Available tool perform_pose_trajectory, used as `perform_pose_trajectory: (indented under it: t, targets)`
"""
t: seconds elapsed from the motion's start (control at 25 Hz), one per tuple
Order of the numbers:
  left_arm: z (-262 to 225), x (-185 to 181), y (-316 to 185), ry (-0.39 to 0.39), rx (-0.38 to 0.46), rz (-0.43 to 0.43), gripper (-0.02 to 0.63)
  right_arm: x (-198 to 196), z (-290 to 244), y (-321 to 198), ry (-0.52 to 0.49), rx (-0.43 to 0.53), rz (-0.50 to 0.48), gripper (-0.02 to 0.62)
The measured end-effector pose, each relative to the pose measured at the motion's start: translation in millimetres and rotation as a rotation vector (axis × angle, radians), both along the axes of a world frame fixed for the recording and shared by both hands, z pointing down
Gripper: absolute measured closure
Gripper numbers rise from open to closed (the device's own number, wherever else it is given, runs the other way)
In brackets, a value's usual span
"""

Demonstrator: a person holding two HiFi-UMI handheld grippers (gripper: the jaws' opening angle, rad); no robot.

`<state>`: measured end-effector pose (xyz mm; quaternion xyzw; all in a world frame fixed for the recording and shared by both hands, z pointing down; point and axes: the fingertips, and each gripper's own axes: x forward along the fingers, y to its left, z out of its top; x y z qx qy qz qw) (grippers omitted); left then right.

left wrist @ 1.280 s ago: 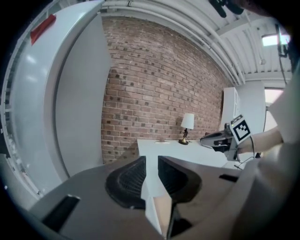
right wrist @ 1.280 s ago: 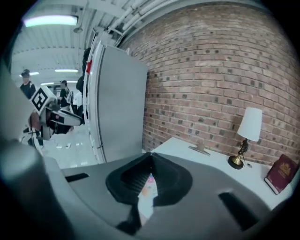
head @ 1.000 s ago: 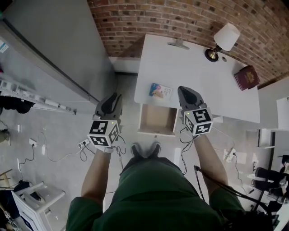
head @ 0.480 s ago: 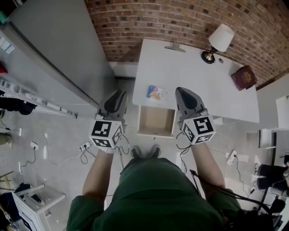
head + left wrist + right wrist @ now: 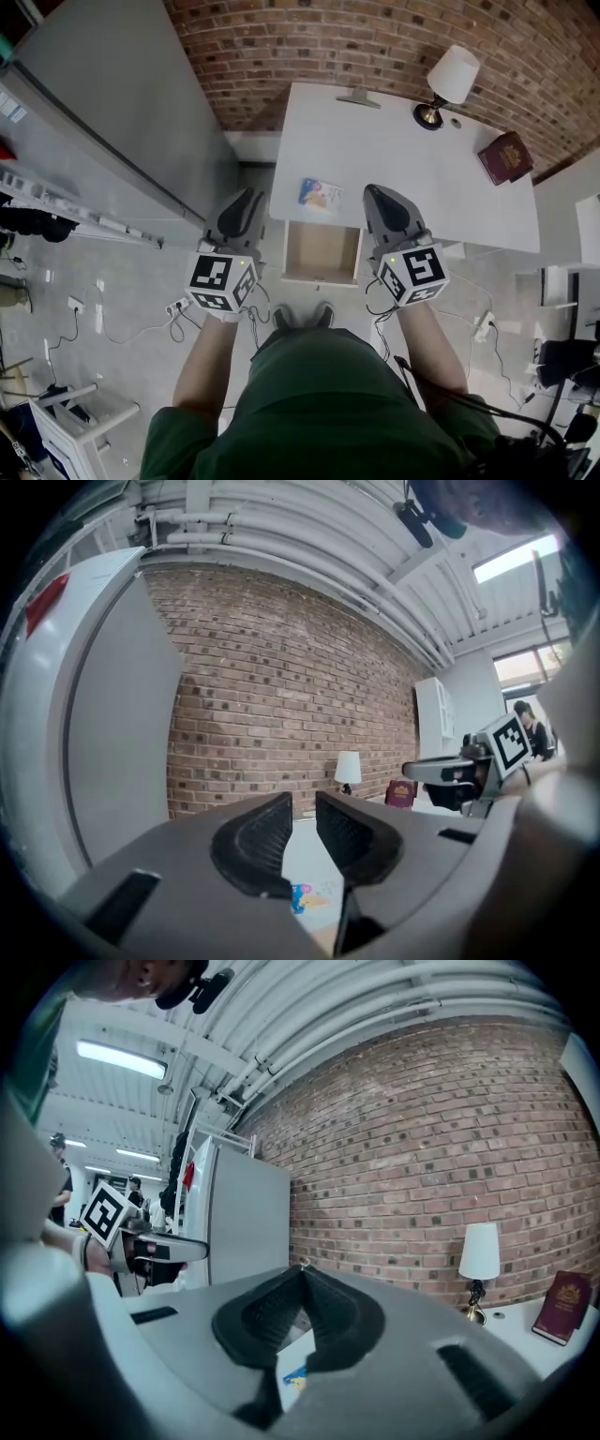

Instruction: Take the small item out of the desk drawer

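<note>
A small colourful packet (image 5: 321,193) lies flat on the white desk (image 5: 403,159), near its front edge. Just below it the desk drawer (image 5: 323,251) stands pulled out, its wooden floor bare. My left gripper (image 5: 246,195) hovers left of the drawer, over the floor, its jaws a narrow gap apart with nothing between them (image 5: 304,803). My right gripper (image 5: 374,192) hovers at the drawer's right side, with its jaws pressed together and empty (image 5: 302,1269). Both gripper views show the packet (image 5: 302,897) (image 5: 292,1375) low between the jaws, far off.
A table lamp (image 5: 448,80) and a dark red book (image 5: 509,157) sit at the desk's far right. A tall grey cabinet (image 5: 122,103) stands to the left and a brick wall (image 5: 375,37) behind. Cables (image 5: 122,323) trail on the floor. The person's feet (image 5: 302,314) are before the drawer.
Both grippers hold nearly the same pose. The head view has drifted slightly, so the desk and lamp sit a little higher and further left. The packet has not moved.
</note>
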<state>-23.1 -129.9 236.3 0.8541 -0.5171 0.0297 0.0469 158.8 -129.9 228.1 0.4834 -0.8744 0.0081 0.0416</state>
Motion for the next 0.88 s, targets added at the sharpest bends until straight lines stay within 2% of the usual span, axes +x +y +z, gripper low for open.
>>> perform_pose_trajectory:
  t: [0.36, 0.88]
  targets:
    - [-3, 16, -1, -0.010, 0.008, 0.007, 0.534, 10, -2, -4, -0.014, 0.008, -0.015, 0.592]
    - [2, 22, -7, -0.020, -0.004, 0.001, 0.534, 9, 5, -10, -0.009, 0.000, -0.042, 0.594]
